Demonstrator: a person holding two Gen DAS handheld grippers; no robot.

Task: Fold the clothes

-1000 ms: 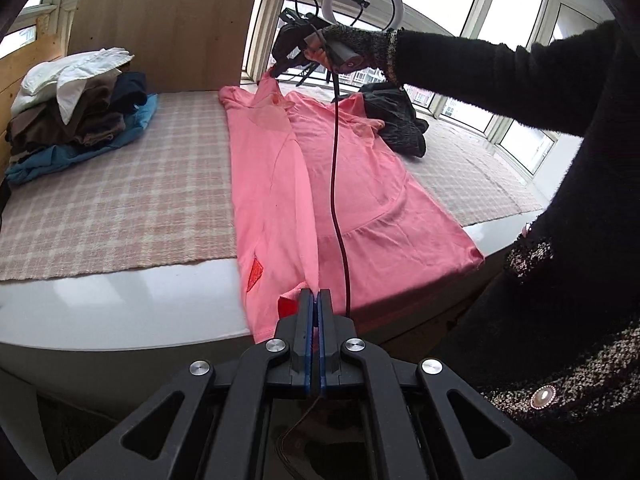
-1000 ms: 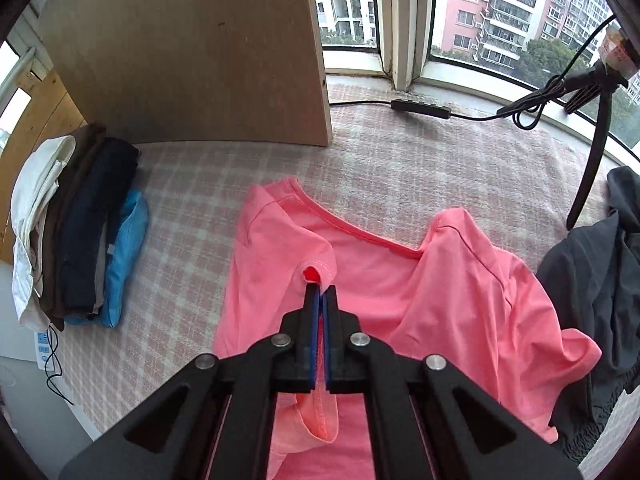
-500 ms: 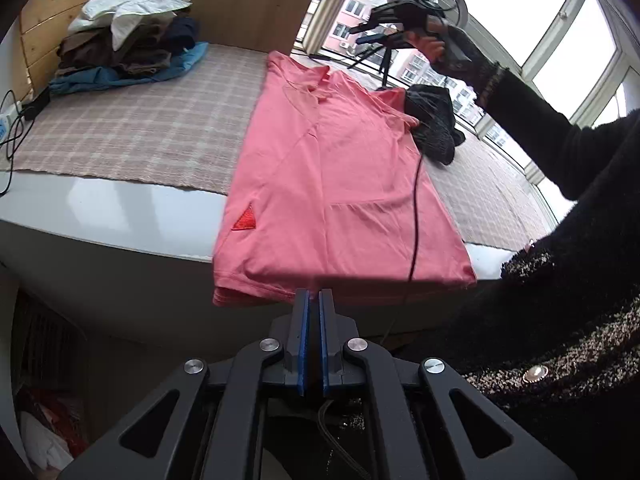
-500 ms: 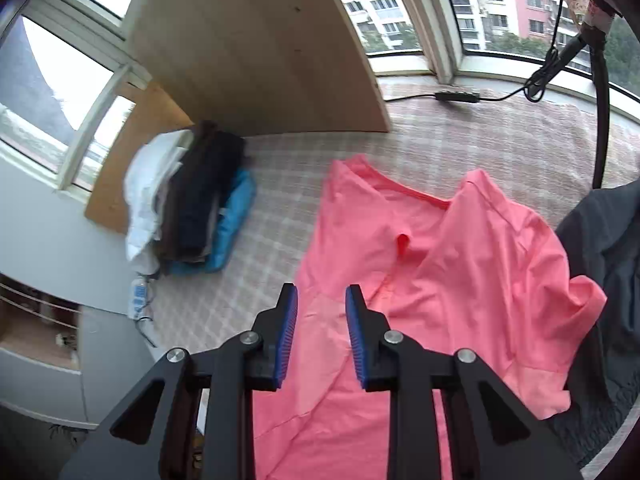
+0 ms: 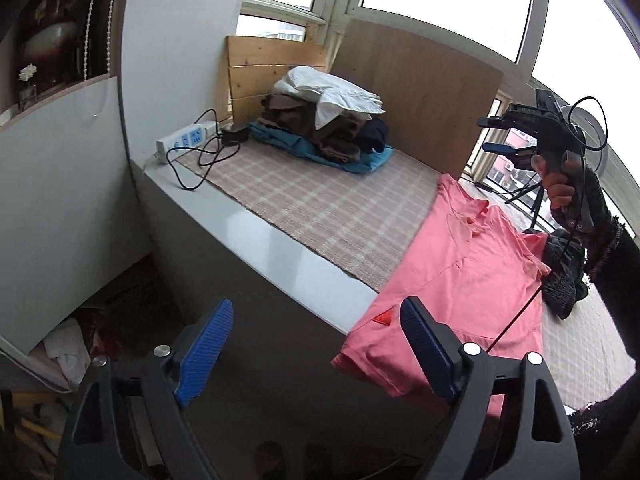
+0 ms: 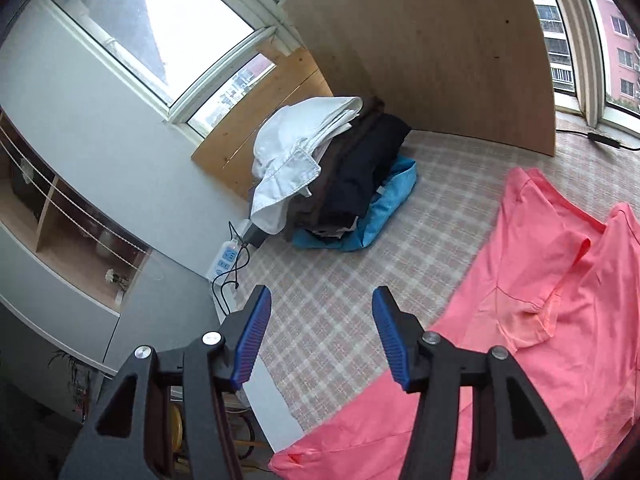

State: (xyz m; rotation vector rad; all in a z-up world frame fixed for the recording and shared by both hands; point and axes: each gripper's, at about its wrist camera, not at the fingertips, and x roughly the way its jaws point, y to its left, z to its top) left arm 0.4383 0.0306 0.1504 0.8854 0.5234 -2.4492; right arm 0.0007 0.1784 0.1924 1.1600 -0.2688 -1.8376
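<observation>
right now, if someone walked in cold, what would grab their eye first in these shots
The pink shirt stands out most, spread flat on the checked mat with its hem hanging over the ledge. Behind it, a pile of folded clothes topped by a white garment sits against the wooden board. Both the left gripper and the right gripper are open, holding nothing.

The shirt (image 5: 472,276) lay flat on the mat (image 5: 320,208) that covered the window ledge (image 5: 256,224), its hem hanging over the ledge's front edge. To its left, near the back of the mat, the pile of folded clothes (image 5: 328,128) stood against the wooden boards (image 5: 416,96). Left of the pile, at the ledge's end by the wall, sat the power strip (image 5: 182,140). A crumpled garment (image 5: 564,276) lay just beside the shirt on its right.
</observation>
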